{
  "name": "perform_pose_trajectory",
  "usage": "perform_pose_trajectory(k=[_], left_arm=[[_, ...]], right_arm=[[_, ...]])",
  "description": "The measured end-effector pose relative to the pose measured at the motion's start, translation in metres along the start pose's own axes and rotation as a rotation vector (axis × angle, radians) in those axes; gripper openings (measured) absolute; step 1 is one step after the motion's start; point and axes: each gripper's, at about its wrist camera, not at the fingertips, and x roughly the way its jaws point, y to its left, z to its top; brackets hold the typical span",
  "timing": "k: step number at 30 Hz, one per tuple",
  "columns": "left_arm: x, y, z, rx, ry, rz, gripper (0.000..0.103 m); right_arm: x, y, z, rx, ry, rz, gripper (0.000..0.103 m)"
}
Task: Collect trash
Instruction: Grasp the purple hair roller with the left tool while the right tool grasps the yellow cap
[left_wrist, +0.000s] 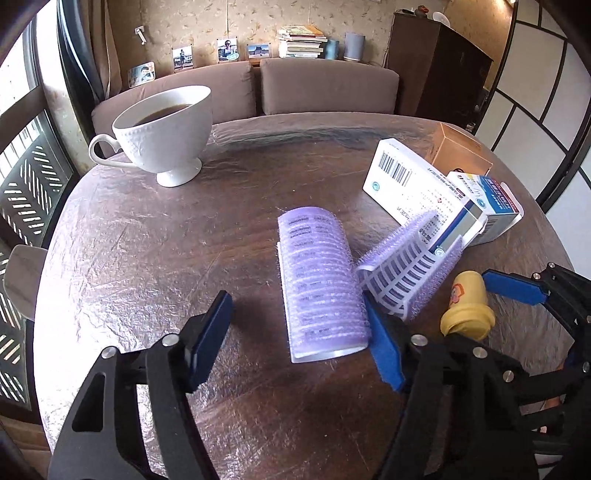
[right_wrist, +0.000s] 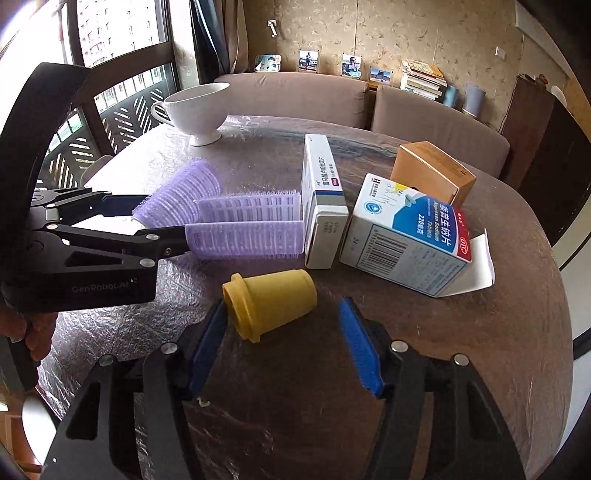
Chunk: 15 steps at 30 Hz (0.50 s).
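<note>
A purple hair roller (left_wrist: 321, 284) lies on the table between the blue pads of my left gripper (left_wrist: 295, 302). The right pad sits against it and the left pad stands clear, so the gripper is open. A split purple roller (left_wrist: 406, 273) leans on a white medicine box (left_wrist: 413, 184). A small yellow cup (right_wrist: 269, 299) lies on its side between the pads of my right gripper (right_wrist: 282, 306). That gripper is open too, with a gap at the right pad. In the right wrist view my left gripper (right_wrist: 162, 218) straddles the purple roller (right_wrist: 177, 199).
A white cup of coffee (left_wrist: 166, 129) stands at the far left of the round table (left_wrist: 129, 240). A blue and white box (right_wrist: 410, 236) with an open flap and a brown box (right_wrist: 432, 173) sit behind the yellow cup. A sofa lines the far side.
</note>
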Motion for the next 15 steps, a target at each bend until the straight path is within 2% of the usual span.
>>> perform_pose_trajectory(k=[3, 8, 15], left_arm=[[0.002, 0.004, 0.004, -0.004, 0.000, -0.008, 0.062], [0.004, 0.008, 0.007, -0.001, -0.006, -0.013, 0.041], [0.001, 0.012, 0.002, -0.024, -0.013, -0.011, 0.040]], right_arm=[[0.006, 0.002, 0.006, 0.000, 0.005, 0.014, 0.058], [0.009, 0.007, 0.009, -0.009, 0.008, 0.022, 0.049], [0.003, 0.003, 0.008, 0.031, -0.004, 0.042, 0.049]])
